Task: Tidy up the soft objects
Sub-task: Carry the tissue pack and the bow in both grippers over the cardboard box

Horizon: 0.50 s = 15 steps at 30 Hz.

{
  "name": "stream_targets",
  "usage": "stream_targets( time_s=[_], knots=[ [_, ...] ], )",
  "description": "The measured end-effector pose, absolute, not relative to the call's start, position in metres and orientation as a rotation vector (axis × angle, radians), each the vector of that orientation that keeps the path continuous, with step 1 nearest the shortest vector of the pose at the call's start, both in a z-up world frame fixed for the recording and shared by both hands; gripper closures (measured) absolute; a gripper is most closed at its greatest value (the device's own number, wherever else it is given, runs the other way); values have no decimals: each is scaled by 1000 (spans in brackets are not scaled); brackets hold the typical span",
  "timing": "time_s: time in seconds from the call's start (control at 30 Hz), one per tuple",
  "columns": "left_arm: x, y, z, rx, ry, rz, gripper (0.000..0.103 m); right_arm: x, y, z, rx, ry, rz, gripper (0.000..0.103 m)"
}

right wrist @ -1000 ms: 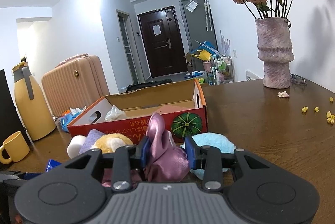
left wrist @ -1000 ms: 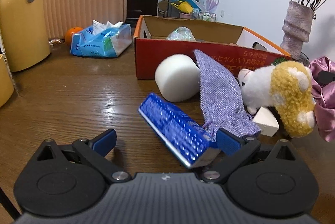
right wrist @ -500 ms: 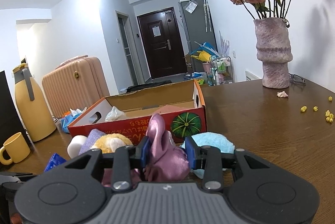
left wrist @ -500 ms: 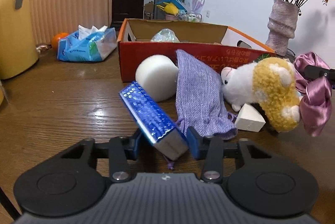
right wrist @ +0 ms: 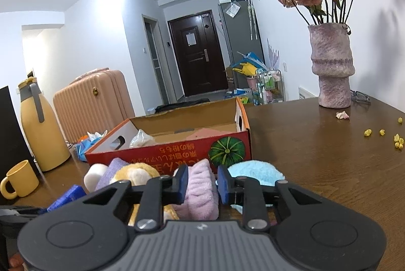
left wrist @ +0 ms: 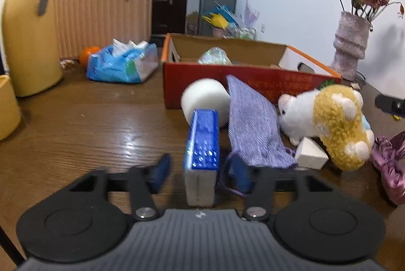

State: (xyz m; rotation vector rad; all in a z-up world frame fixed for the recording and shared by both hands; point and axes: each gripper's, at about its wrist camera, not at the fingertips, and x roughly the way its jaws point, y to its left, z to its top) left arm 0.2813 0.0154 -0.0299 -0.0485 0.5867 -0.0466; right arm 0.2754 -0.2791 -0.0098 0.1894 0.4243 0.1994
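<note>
My left gripper (left wrist: 198,167) has its jaws opening. The blue sponge block (left wrist: 202,144) stands between them on the wooden table (left wrist: 88,124), with a gap at each pad, so nothing is gripped. The block rests on a narrow edge. Its pale, porous end faces me, and its long axis runs straight away towards the white foam cylinder (left wrist: 205,96), which its far end reaches. The blue skin is glossy and dimpled.

My right gripper (right wrist: 201,182) is as closed as it gets. A pink fleecy cloth (right wrist: 200,192) shows in the slot between the pads, but I cannot tell whether they pinch it.

Only the left view shows the crumpled mauve satin piece (left wrist: 389,164) at the right edge and the white foam wedge (left wrist: 310,153). Only the right view shows the pale blue fluffy pad (right wrist: 255,169).

Just beyond the block, a lilac woven pouch (left wrist: 253,129) leans on the red cardboard box (left wrist: 227,83). A curly white-and-yellow plush toy (left wrist: 329,121) lies beside the pouch.

Farthest back on the table is a rough mauve vase (right wrist: 331,68).
</note>
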Motion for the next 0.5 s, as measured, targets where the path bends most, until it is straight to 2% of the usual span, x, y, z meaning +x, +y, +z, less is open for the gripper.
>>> stream_targets(
  time_s=[0.03, 0.1, 0.17, 0.27, 0.33, 0.5],
  knots=[
    [280, 16, -29, -47, 573, -39, 23, 276, -280, -11, 193, 429, 194, 76],
    [278, 16, -26, -50, 557, -41, 21, 275, -283, -11, 203, 434, 184, 67],
    [277, 16, -26, -48, 555, -37, 17, 271, -287, -10, 208, 425, 168, 35],
    [276, 18, -25, -50, 548, -15, 6, 261, -289, -8, 197, 404, 153, 21],
    [274, 20, -23, -59, 539, -1, 2, 257, -289, -10, 175, 423, 147, 16],
    [268, 25, -20, -86, 529, 9, 1, 248, -285, -24, 120, 509, 105, 16]
  ],
)
